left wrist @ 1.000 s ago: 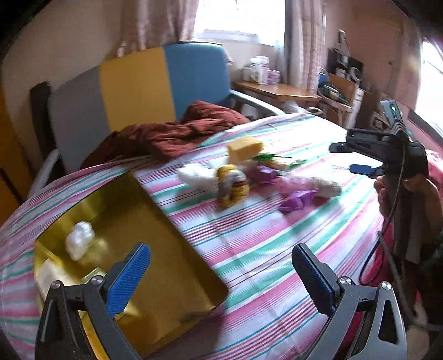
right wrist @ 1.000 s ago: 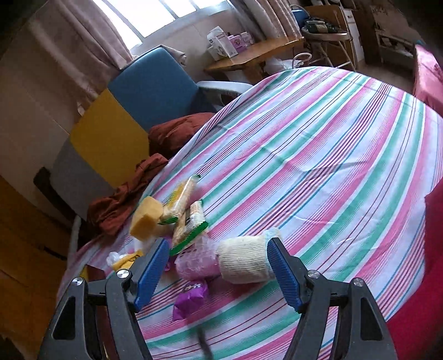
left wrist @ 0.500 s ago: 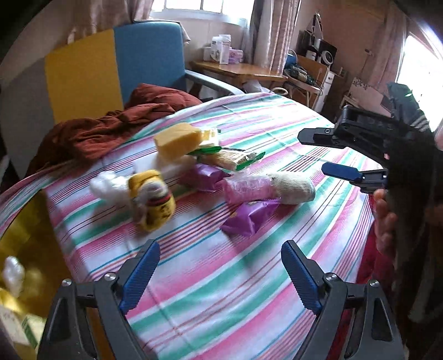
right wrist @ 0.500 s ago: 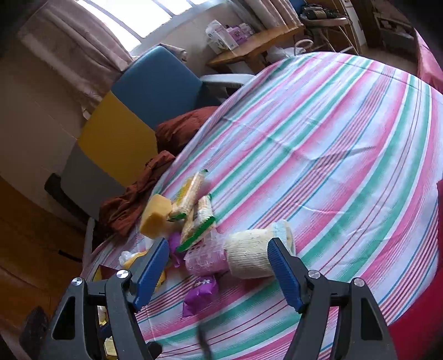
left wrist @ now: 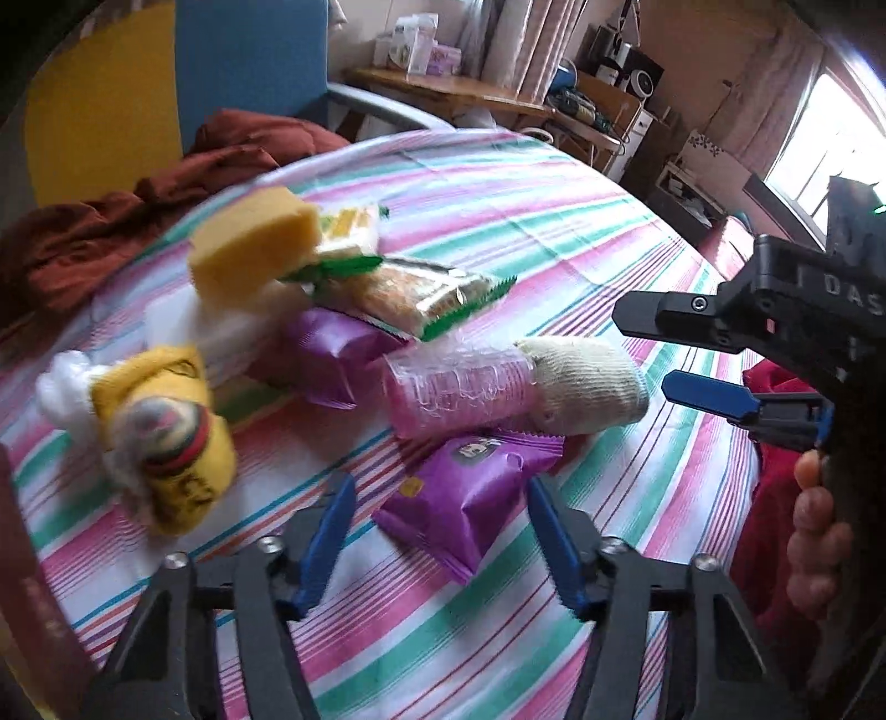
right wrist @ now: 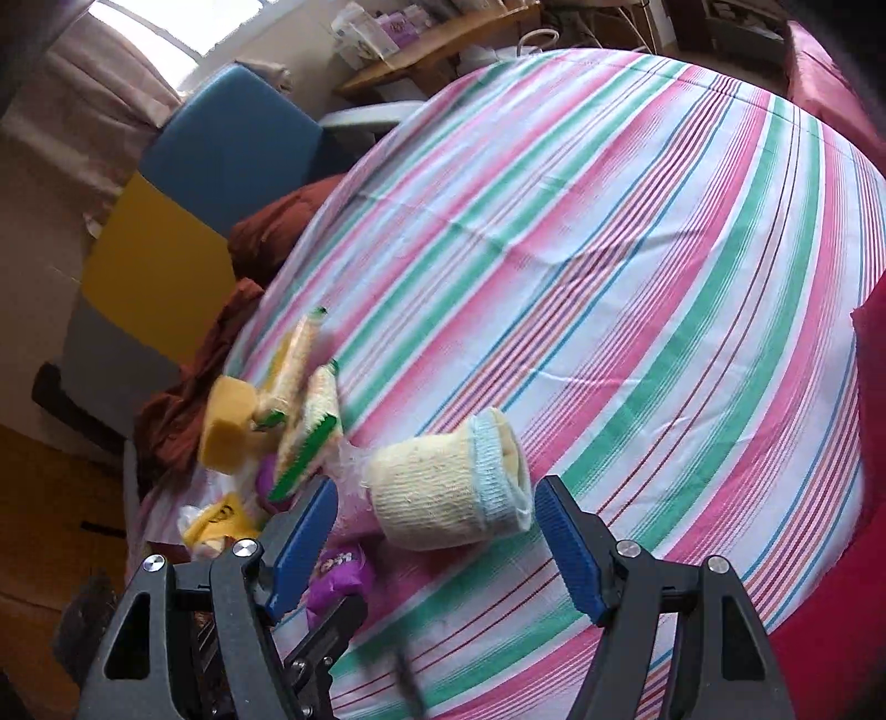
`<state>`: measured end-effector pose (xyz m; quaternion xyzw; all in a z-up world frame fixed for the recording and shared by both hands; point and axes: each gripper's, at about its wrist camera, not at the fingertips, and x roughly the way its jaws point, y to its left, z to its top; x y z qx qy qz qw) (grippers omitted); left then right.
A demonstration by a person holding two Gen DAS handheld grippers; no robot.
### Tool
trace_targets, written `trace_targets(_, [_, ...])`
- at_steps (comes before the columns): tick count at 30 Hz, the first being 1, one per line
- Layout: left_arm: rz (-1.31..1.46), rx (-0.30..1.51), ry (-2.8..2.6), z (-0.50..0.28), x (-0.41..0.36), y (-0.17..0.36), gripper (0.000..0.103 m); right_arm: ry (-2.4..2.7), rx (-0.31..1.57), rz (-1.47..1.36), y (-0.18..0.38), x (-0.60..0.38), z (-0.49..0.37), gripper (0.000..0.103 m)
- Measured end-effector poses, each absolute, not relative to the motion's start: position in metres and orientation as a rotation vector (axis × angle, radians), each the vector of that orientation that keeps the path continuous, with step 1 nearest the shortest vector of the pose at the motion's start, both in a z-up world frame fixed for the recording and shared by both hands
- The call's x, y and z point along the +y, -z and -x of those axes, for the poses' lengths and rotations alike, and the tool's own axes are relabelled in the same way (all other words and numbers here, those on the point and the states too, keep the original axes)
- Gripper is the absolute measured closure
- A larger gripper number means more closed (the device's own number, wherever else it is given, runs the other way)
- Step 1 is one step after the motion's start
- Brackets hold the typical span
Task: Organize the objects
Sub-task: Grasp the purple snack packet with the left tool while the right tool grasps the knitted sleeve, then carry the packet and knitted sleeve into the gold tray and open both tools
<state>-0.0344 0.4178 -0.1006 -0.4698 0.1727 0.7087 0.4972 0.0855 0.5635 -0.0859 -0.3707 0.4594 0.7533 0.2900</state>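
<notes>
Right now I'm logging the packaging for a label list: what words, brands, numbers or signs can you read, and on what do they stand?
"DAS": raised letters on the black body of the right gripper, cut off by the picture's edge.
Purple snack packet: a small printed picture and a yellow mark, too blurred to read.
Yellow pouch: dark lettering, smeared by motion, unreadable.
Green-edged cracker packets: print too blurred to read.
Boxes on the far wooden table: too small.

Right gripper (left wrist: 692, 343) body, seen from the left wrist view: white letters "DAS" legible, cut off at the frame edge; purple snack packet (left wrist: 470, 504): small printed emblem, illegible; yellow pouch (left wrist: 177, 459): dark lettering, blurred beyond reading.
</notes>
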Motion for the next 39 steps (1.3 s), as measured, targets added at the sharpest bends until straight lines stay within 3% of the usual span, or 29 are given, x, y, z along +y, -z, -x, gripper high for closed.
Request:
trace_targets(5, [1.137, 0.408, -1.672, 0.028, 0.423, 0.108, 0.051, -1.981, 1.212, 1.055, 0.095, 0.566, -0.073, 0.028])
trace_targets(12, [1.148, 0.367, -1.662, 0.027, 0.419, 0.115, 0.052, -1.962, 1.150, 1.175, 0.108, 0.565, -0.057, 0.028])
trace_targets(14, [1.149, 0.362, -1.667, 0.028, 0.416, 0.114, 0.059, -1.970, 1.128, 1.184, 0.108, 0.564, -0.056, 0.031])
trace_targets(19, [1.145, 0.344, -1.686, 0.024, 0.402, 0.113, 0.063, -1.999, 1.083, 1.149, 0.102, 0.562, -0.059, 0.038])
trace_targets(31, [1.144, 0.312, -1.742, 0.006, 0.354, 0.104, 0.064, -2.132, 1.133, 0.936, 0.073, 0.562, -0.081, 0.038])
trace_targets(39, [1.026, 0.279, -1.849, -0.002, 0.315, 0.060, 0.063, -2.298, 1.109, 0.813, 0.055, 0.546, -0.070, 0.038])
